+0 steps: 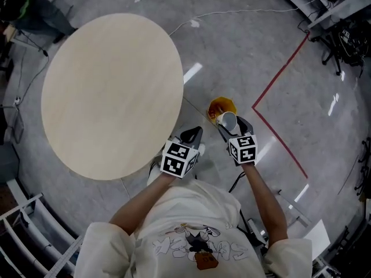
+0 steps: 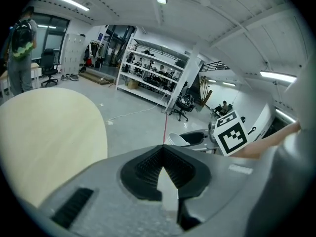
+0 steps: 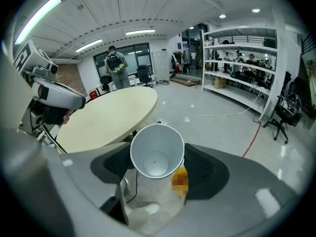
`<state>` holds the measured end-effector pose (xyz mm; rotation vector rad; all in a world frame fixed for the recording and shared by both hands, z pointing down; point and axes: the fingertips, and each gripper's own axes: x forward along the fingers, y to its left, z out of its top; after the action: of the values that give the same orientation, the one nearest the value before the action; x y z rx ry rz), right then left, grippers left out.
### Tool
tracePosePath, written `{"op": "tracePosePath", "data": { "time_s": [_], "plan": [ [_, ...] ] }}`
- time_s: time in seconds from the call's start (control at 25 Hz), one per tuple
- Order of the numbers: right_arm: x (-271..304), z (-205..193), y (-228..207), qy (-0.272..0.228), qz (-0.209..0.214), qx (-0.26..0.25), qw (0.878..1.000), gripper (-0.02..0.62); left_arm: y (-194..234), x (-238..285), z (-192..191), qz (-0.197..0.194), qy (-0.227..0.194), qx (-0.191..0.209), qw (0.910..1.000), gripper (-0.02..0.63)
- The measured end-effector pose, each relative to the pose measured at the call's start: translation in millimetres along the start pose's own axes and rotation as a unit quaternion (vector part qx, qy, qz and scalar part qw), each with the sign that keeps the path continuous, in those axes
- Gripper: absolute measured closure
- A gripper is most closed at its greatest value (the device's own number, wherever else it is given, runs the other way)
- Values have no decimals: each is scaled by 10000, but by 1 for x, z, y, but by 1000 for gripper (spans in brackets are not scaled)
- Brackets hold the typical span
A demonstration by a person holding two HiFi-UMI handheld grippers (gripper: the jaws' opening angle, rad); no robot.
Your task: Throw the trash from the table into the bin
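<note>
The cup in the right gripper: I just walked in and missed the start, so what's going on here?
A person is clearing trash with a gripper in each hand. The right gripper holds a white cup over the orange bin on the floor, not yet dropped. The left gripper is shut and empty beside it. No trash shows on the table.

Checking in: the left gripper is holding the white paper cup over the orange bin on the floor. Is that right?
Wrong gripper. The right gripper view shows the white paper cup clamped between the jaws of the right gripper. The left gripper is shut with nothing in it. The rest stands: the cup is over the orange bin on the floor.
</note>
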<state>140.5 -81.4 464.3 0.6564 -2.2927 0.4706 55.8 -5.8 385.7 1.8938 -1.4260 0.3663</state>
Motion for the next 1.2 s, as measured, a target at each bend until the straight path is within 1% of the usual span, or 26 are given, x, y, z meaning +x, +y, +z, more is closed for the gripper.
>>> {"op": "tracePosePath", "data": {
  "time_s": [0.16, 0.36, 0.56, 0.72, 0.84, 1.0, 1.2],
  "plan": [
    [5, -10, -26, 56, 37, 105, 9999, 252, -9, 21, -2, 82, 308, 138, 9994, 601],
    [27, -20, -58, 150, 111, 24, 9998, 252, -6, 51, 3, 225, 550, 113, 9982, 601],
    [67, -60, -85, 363, 271, 167, 9988, 252, 3, 102, -18, 336, 966, 172, 9946, 601],
    [107, -85, -110, 472, 237, 253, 9983, 252, 7, 144, -21, 249, 1054, 275, 9937, 600],
    [135, -109, -117, 515, 195, 413, 9976, 252, 15, 176, -39, 135, 1247, 309, 9916, 601],
    [171, -134, -132, 529, 68, 332, 9980, 252, 32, 219, -66, 71, 1428, 344, 9891, 601],
    [207, -175, -155, 647, -2, 371, 9972, 252, 59, 268, -105, 53, 1623, 391, 9860, 601]
  ]
}}
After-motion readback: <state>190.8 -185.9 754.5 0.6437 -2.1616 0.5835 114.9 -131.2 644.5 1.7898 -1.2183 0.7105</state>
